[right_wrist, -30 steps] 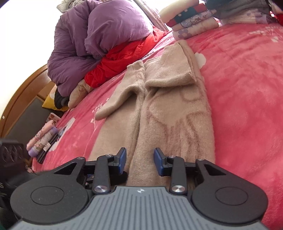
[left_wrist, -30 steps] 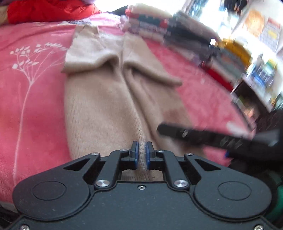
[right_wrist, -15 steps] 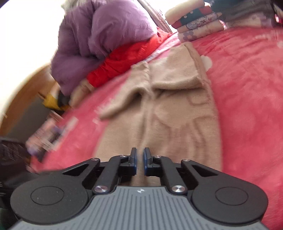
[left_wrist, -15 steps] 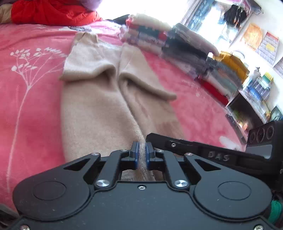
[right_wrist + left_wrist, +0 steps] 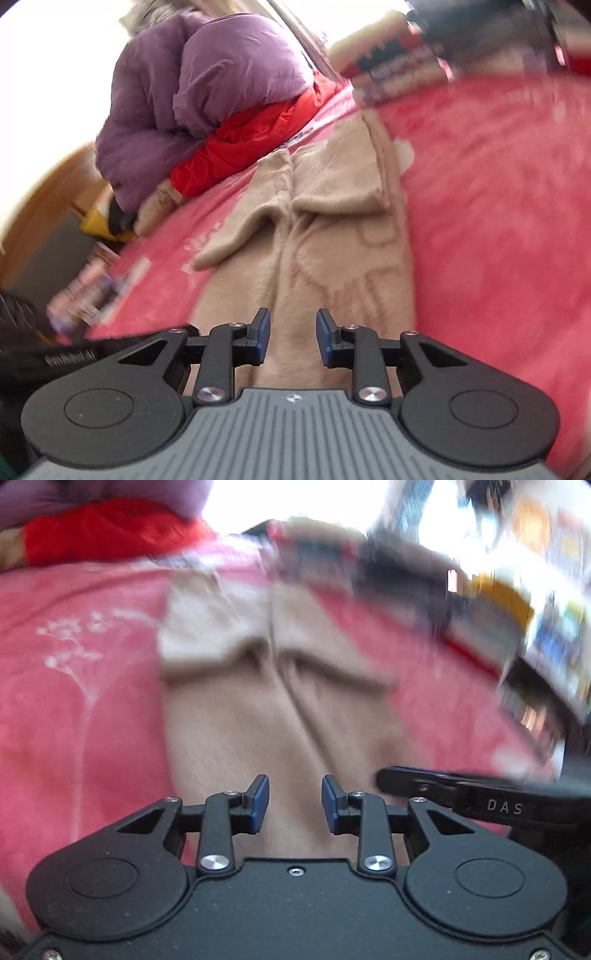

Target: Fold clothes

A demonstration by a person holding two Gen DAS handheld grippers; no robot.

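- A beige sweater (image 5: pixel 236 723) lies flat on a pink blanket (image 5: pixel 74 720) that covers the bed, its sleeves folded in across the body.
- In the left wrist view the sweater runs from 6 o'clock up toward 12; the sleeve ends meet at a centre seam above the middle.
- The left tongs (image 5: pixel 294 799) hang over the sweater's near hem at 6 o'clock; their jaws are opening, a narrow gap between the blue pads (image 5: pixel 260 799), and the cloth lies below the gap, not pinched.
- The right tongs (image 5: pixel 293 338) sit over the same hem in the right wrist view; their jaws are opening too, narrow, and the pads do not press on the knit.
- In the left wrist view a black finger of the right tongs, marked DAS, reaches in from 3 o'clock just beside the left tongs, over the sweater's right edge.
- A white branch print (image 5: pixel 81 653) marks the blanket at 9 o'clock of the sweater.
- A purple duvet (image 5: pixel 207 92) is heaped on a red quilt (image 5: pixel 251 144) at 11 o'clock in the right wrist view, beyond the sweater's far end.
- A stack of folded clothes (image 5: pixel 399 70) stands at 1 o'clock there, on the blanket's far edge, blurred.
- Shelves (image 5: pixel 535 620) with blurred coloured items fill 2 o'clock in the left wrist view.
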